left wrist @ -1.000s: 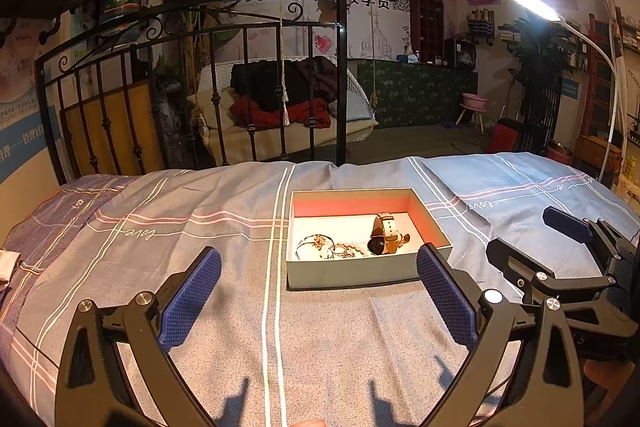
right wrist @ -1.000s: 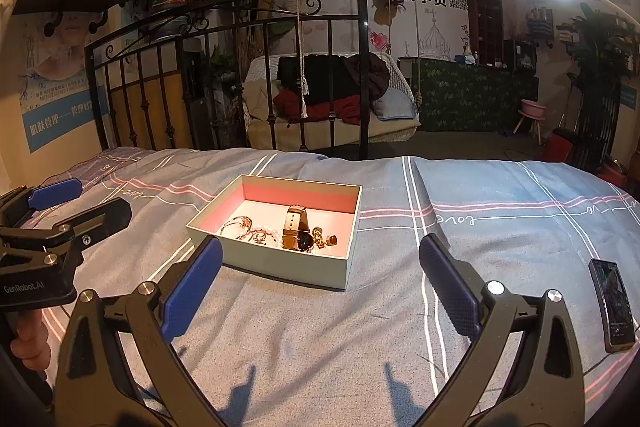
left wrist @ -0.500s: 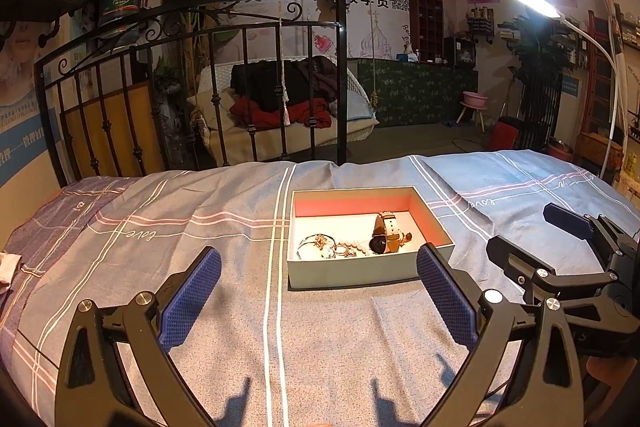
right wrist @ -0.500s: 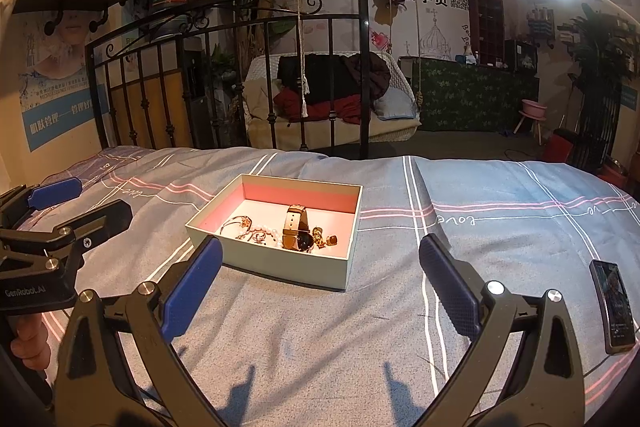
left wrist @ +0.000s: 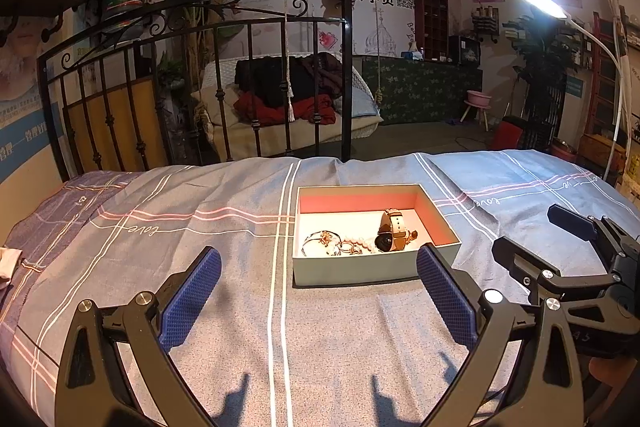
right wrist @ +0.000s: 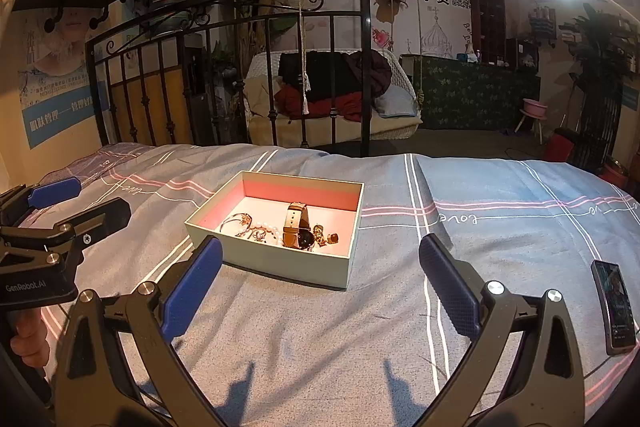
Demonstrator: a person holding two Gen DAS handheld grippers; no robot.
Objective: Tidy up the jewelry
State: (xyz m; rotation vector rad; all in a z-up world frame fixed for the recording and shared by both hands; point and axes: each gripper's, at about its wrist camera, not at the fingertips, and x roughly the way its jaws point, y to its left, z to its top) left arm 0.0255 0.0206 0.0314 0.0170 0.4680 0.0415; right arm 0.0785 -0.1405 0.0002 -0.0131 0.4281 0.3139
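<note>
Hovering wide apart, empty: left gripper (left wrist: 318, 291) and right gripper (right wrist: 320, 277), both just short of box (right wrist: 280, 265) | watch (right wrist: 297, 225), bracelets (left wrist: 322, 241), pearls lie tangled inside box | risk judged: chains snagged and dragged out together, light box shoved across bedsheet (right wrist: 500, 227)

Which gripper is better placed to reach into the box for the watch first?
Probably right. The watch lies toward the box's right side, nearer the right gripper. Both the right and left gripper hover open, short of the box.
</note>
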